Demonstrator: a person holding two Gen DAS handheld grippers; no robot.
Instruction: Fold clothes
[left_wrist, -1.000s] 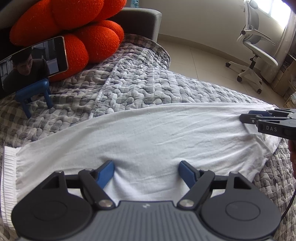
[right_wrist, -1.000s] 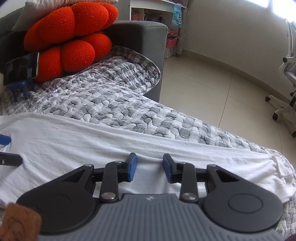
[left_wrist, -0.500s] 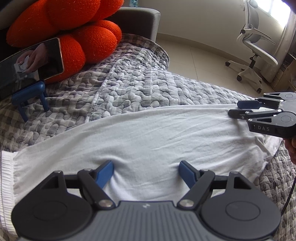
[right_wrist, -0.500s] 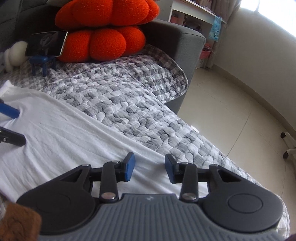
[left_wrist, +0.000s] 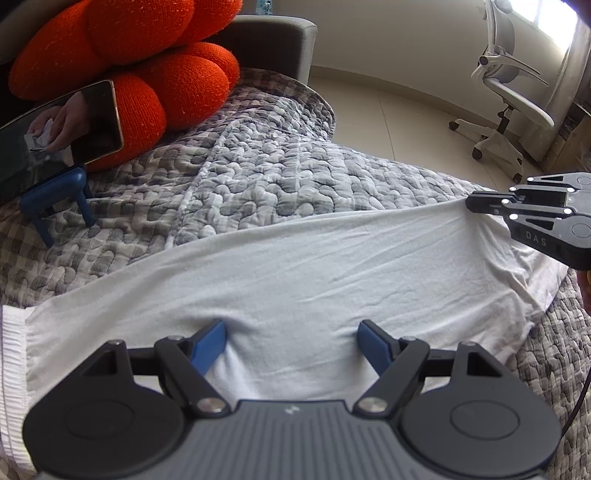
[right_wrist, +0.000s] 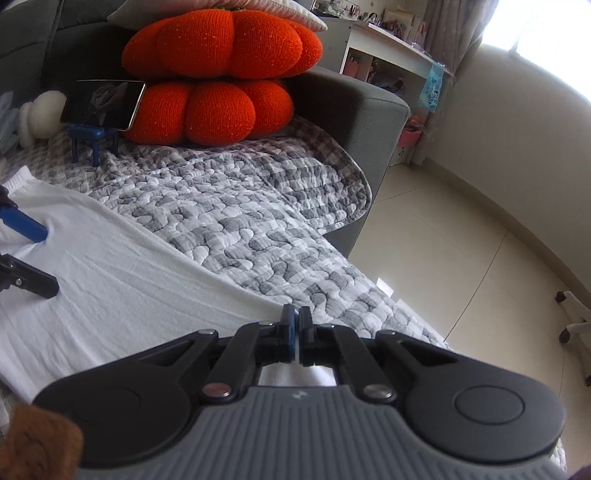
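- Shirt (left_wrist: 295, 273) lies flat on quilt (left_wrist: 258, 177).
- Right gripper (right_wrist: 296, 325) pinches far edge; keep grip firm.
- Left gripper (left_wrist: 291, 338) spread; should clamp before lifting evenly.

My left gripper (left_wrist: 291, 341) sits spread wide on the shirt (left_wrist: 295, 273); right gripper (right_wrist: 296, 325) pinched on its far edge.

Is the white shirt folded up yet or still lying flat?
Lying flat. The white shirt is spread across the quilt, with no fold visible; the right gripper pinches its far edge.
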